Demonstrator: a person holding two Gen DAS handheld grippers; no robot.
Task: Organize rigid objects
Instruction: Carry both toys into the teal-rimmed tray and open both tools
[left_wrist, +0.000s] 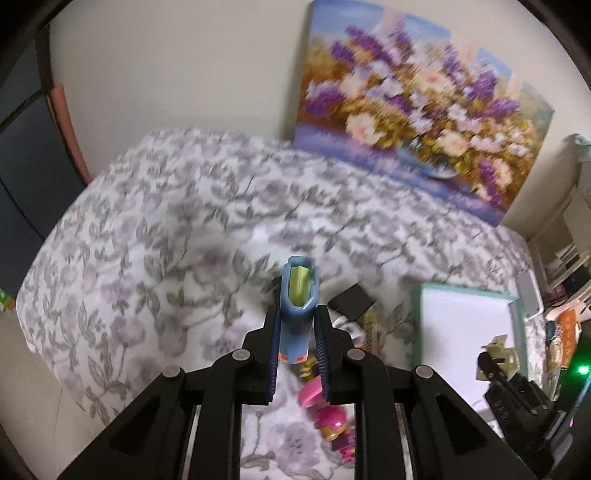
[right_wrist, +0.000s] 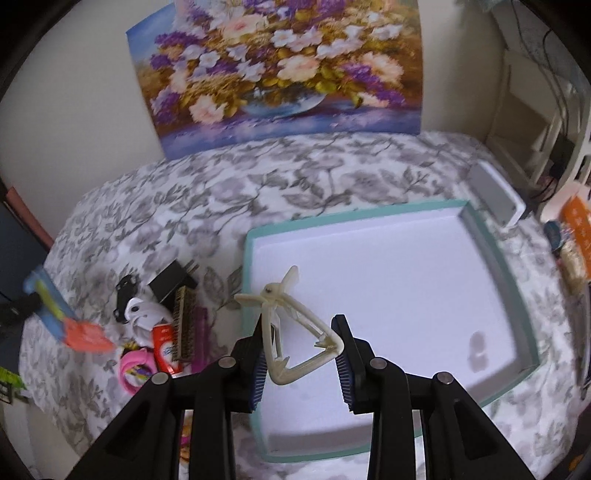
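Note:
My left gripper (left_wrist: 297, 314) is shut on a blue toy with a yellow-green inset (left_wrist: 298, 295), held above the flowered bedspread; the toy also shows in the right wrist view (right_wrist: 51, 306) with an orange end. My right gripper (right_wrist: 301, 332) is shut on a cream plastic clip (right_wrist: 291, 332), held over the left part of a white tray with a teal rim (right_wrist: 491, 240). The tray also shows in the left wrist view (left_wrist: 517, 306), with the right gripper (left_wrist: 496, 365) above it. A pile of small objects (right_wrist: 162, 325) lies left of the tray.
The pile holds a black charger (right_wrist: 173, 280), a brush (right_wrist: 184, 325), a red pack (right_wrist: 164, 343) and pink rings (right_wrist: 135, 365). A pink toy figure (left_wrist: 332, 428) lies below my left gripper. A flower painting (right_wrist: 288, 70) leans on the wall. A white device (right_wrist: 495, 195) lies behind the tray.

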